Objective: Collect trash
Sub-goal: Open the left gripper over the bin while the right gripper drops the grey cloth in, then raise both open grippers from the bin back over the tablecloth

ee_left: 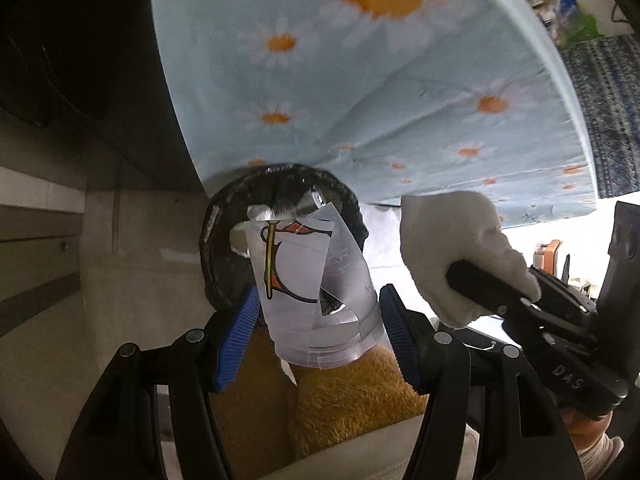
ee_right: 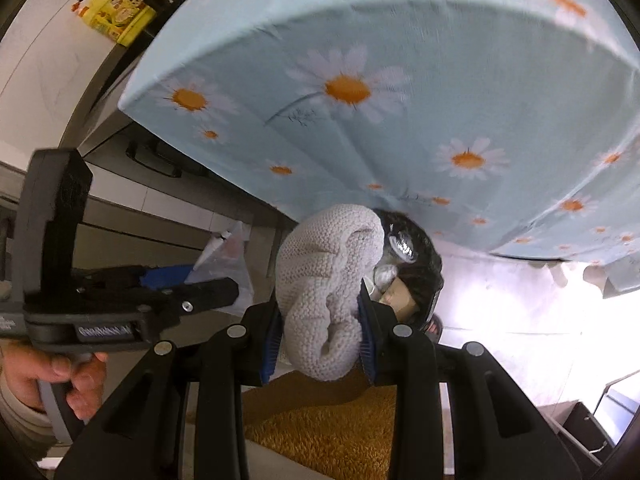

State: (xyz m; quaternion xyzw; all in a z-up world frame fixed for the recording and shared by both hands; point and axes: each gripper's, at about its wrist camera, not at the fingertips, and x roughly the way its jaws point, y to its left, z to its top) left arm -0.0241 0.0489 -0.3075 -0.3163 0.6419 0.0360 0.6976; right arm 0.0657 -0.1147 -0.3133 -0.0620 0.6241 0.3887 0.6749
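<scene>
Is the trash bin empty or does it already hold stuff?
Not empty: the black-lined bin holds a brown box and crumpled wrappers.

Black gripper arms, blue ribbed fingers (ee_left: pixel 236 340), silver screws.

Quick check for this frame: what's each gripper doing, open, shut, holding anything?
Left gripper: shut on the printed plastic wrapper.
Right gripper: shut on the white knitted cloth.

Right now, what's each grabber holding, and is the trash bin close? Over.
Left gripper shut on clear plastic wrapper. Right gripper shut on white knit cloth. Black-lined bin just ahead, trash already inside. Nothing blocking.
</scene>
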